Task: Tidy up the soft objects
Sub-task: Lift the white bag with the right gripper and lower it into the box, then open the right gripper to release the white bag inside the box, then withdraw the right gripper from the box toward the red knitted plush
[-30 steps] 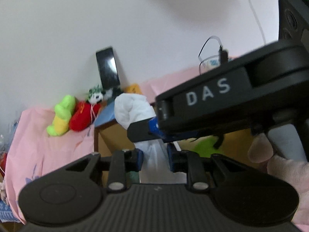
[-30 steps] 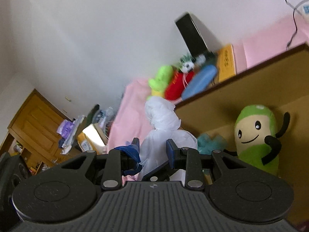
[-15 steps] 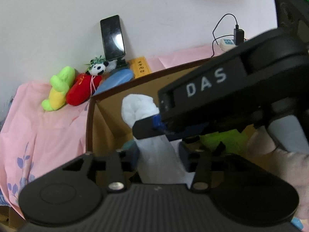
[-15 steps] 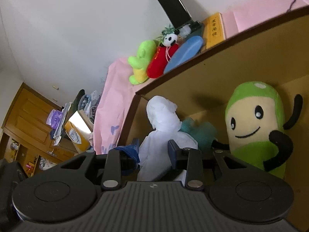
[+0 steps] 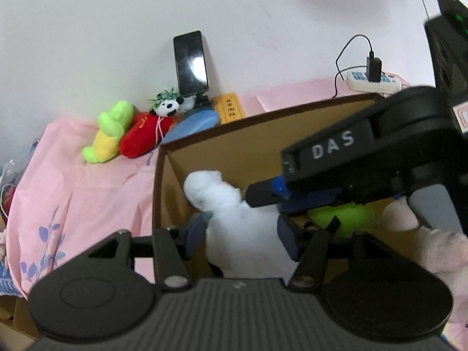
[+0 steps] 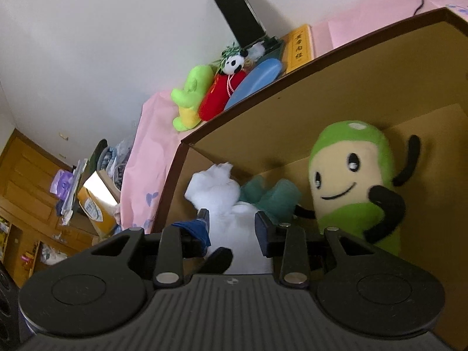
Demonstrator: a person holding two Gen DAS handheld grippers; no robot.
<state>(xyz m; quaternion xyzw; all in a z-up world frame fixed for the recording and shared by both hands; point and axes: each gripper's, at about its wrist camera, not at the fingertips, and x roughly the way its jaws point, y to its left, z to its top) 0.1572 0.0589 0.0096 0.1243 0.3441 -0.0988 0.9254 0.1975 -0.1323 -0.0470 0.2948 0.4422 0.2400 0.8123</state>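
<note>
While the left gripper [image 5: 239, 234] stands with its jaws spread either side of the white fluffy soft toy [image 5: 231, 210], the right gripper [image 6: 231, 228] is clenched on that same toy, its blue-padded fingers [image 6: 201, 228] pressing the white plush. The toy hangs inside the brown cardboard box [image 6: 292, 111], near its 9 o'clock wall. At 3 o'clock sits a green and cream smiling plush [image 6: 354, 181], with a teal plush [image 6: 272, 196] between them. If let go here, the toy might slump onto the teal plush or catch a finger. Its lower body and the box floor are hidden behind the grippers.
</note>
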